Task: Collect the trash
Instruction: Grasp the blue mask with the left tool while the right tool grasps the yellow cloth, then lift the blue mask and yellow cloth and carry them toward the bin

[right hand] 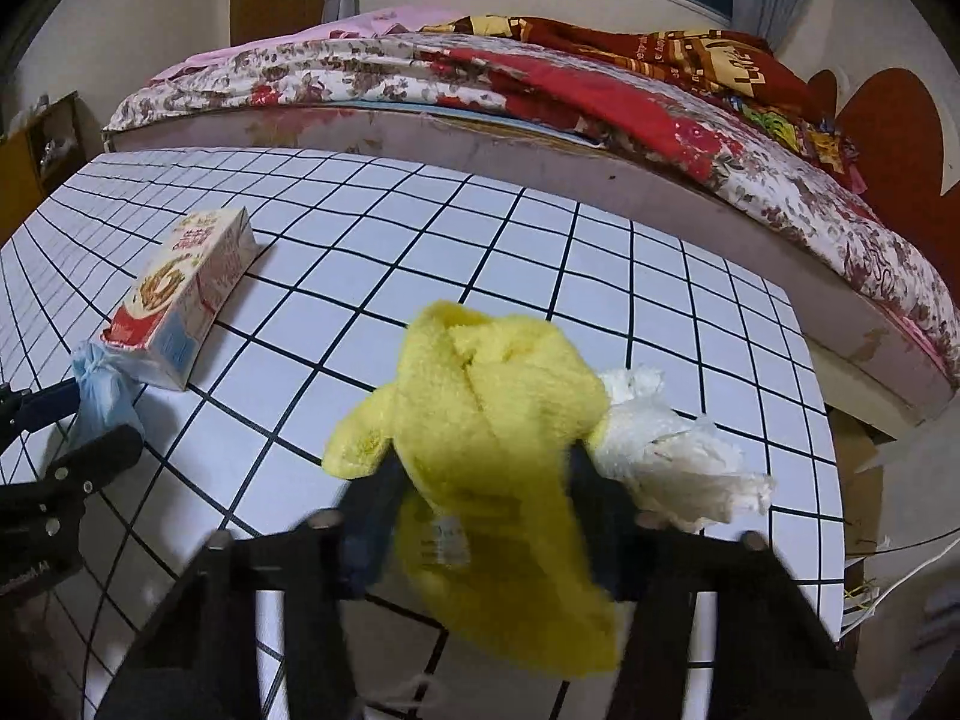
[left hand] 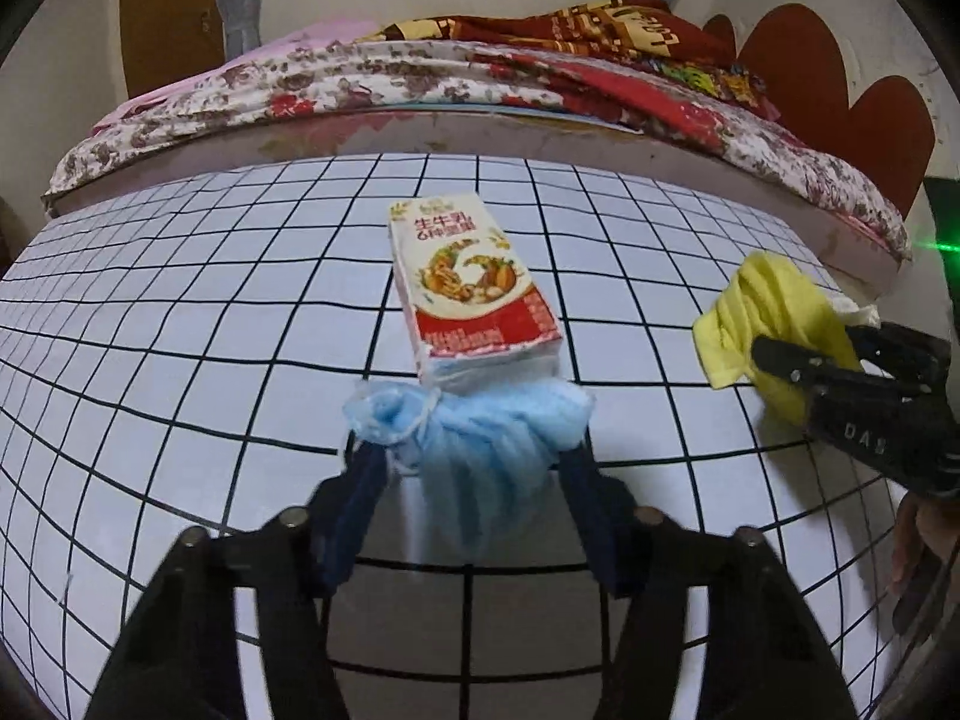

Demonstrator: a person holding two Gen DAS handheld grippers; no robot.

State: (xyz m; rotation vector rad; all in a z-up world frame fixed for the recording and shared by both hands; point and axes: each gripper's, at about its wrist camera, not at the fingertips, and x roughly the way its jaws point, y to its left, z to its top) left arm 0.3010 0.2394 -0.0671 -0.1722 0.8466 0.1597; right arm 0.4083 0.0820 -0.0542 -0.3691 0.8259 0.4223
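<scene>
My left gripper (left hand: 468, 456) is shut on a crumpled light blue cloth (left hand: 474, 450), held just above the gridded table (left hand: 180, 360). A red and white milk carton (left hand: 474, 288) lies flat right behind the cloth. My right gripper (right hand: 480, 480) is shut on a yellow towel (right hand: 498, 420), with a crumpled white plastic bag (right hand: 678, 456) lying against its right side. In the left wrist view the yellow towel (left hand: 774, 324) and right gripper (left hand: 798, 360) show at the right. In the right wrist view the carton (right hand: 186, 294) and blue cloth (right hand: 105, 390) show at the left.
A bed (left hand: 480, 78) with floral and red blankets runs along the table's far edge. A wooden door (left hand: 168, 12) and a window are behind it. A cardboard box (right hand: 864, 480) sits beyond the table's right edge.
</scene>
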